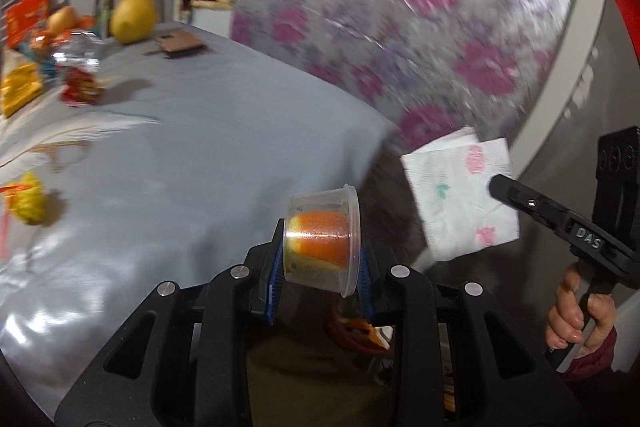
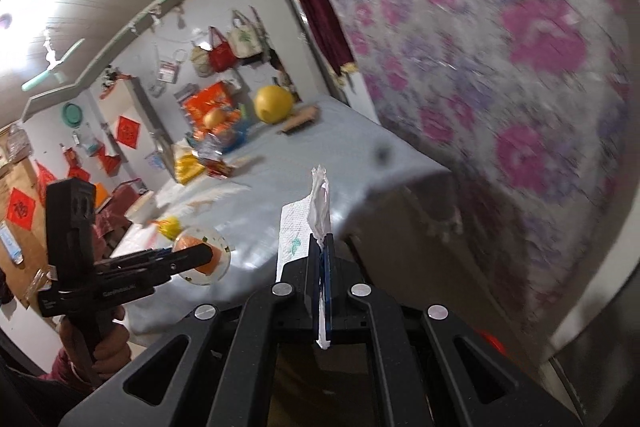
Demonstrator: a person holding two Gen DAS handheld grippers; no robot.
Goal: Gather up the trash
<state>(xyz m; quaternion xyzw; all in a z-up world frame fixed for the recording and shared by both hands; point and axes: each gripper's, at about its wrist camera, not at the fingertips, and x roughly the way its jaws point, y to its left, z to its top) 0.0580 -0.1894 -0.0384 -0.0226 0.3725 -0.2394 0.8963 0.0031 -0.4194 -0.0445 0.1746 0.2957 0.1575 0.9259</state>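
The left gripper (image 1: 320, 267) pinches a small clear plastic cup with an orange-and-yellow insert (image 1: 322, 241) between its blue-padded fingers (image 1: 274, 291), held past the edge of the grey-covered desk (image 1: 180, 147). The right gripper (image 2: 323, 259) has its fingers pressed together on a white flower-printed paper napkin (image 2: 318, 203) (edge-on here), also held beyond the desk.

You have a table (image 1: 208, 131) under a grey cloth. At its far end lie a large yellow fruit (image 1: 133, 18), a brown cardboard piece (image 1: 178, 45) just beside it, and a heap of orange and yellow wrappers (image 1: 28, 39). A crumpled yellow wrapper (image 1: 30, 203) lies nearer, apart.
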